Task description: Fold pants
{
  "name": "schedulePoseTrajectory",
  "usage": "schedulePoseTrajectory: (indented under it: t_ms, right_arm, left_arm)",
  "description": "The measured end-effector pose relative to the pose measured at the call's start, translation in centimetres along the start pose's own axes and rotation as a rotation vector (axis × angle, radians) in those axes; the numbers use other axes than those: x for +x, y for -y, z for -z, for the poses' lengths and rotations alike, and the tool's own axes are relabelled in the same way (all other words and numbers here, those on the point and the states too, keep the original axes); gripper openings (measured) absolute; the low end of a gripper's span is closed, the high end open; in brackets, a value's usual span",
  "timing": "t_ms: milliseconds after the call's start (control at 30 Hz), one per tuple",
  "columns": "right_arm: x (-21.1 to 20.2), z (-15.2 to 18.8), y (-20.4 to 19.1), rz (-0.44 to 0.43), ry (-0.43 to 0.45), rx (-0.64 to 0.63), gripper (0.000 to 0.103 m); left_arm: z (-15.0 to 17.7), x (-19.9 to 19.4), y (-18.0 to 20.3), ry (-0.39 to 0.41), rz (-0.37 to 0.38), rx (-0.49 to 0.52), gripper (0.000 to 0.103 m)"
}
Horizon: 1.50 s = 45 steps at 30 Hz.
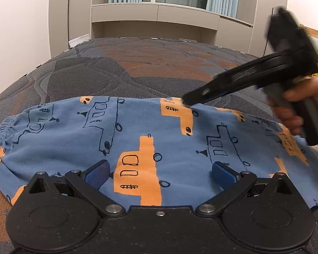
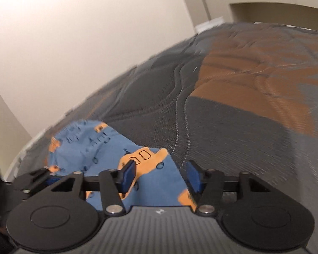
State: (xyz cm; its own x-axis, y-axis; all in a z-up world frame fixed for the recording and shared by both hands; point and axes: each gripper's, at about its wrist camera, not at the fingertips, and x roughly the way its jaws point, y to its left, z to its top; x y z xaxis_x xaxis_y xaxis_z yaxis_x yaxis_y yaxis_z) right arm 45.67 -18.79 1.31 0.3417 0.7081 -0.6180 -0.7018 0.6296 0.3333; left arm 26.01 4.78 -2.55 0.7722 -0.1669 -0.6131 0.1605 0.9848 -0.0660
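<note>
Blue pants with orange and black truck prints lie spread across the grey and orange mattress. The elastic waistband is at the left. My left gripper is open, low over the near edge of the pants, its blue pads wide apart. My right gripper reaches in from the right, its tips at the far edge of the pants. In the right wrist view the right gripper is open, with the far fold of the pants between its pads.
The mattress stretches far beyond the pants in the right wrist view. Beige cabinets and a window stand behind the bed. A white wall runs along the left side. A hand holds the right gripper's handle.
</note>
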Motion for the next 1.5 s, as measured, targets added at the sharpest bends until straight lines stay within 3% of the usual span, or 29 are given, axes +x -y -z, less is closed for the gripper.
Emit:
schedulePoseTrajectory:
  t_ms: [33,67,200,333,600,733,800,933,1033,1100,1133,1267,1500]
  right_arm:
    - [1.1,0.0,-0.2,0.018,-0.025,-0.024,0.036]
    - [1.8,0.1,-0.5,0.040,-0.039,-0.046,0.020]
    - [1.8,1.0,-1.7,0.088,0.031,-0.113,0.008]
    - [0.5,2.0,-3.4,0.080,0.080,-0.208,0.007]
    - [-0.2,3.8,-5.2,-0.010,0.025,-0.229,0.007]
    - [-0.1,3.5,-4.5,-0.017,0.035,-0.160,0.018]
    - [0.1,3.0,-3.7,-0.023,0.042,-0.103,0.035]
    - [0.9,2.1,-1.8,-0.030,0.043,0.012,0.039]
    - [1.8,1.5,-0.2,-0.078,0.043,0.133,0.038]
    - [2.4,1.1,0.3,-0.093,0.043,0.179,0.011]
    - [2.5,0.9,0.1,-0.065,0.051,0.172,0.009]
    - [1.8,0.3,-1.2,0.085,0.120,0.079,0.005]
    - [2.6,0.1,-2.4,0.175,0.112,-0.011,0.005]
  left_arm:
    - [0.0,-0.1,0.0,0.000,-0.001,0.001,0.102]
    - [0.0,-0.1,0.0,-0.001,-0.001,0.002,0.102]
    - [0.0,-0.1,0.1,-0.007,-0.001,0.004,0.102]
    - [-0.1,0.1,0.3,-0.012,-0.009,0.020,0.102]
    - [-0.1,0.1,0.3,-0.014,-0.010,0.027,0.102]
    - [-0.1,0.2,0.3,-0.016,-0.011,0.028,0.103]
    - [-0.1,0.2,0.3,-0.016,-0.010,0.028,0.103]
    - [-0.1,0.2,0.3,-0.017,-0.010,0.027,0.103]
    - [-0.1,0.2,0.3,-0.018,-0.007,0.024,0.103]
    - [0.0,0.3,0.4,-0.019,-0.007,0.023,0.103]
    - [0.0,0.3,0.3,-0.019,-0.007,0.024,0.103]
    - [-0.1,0.3,0.3,-0.019,-0.008,0.025,0.103]
    - [-0.1,0.2,0.3,-0.020,-0.008,0.025,0.103]
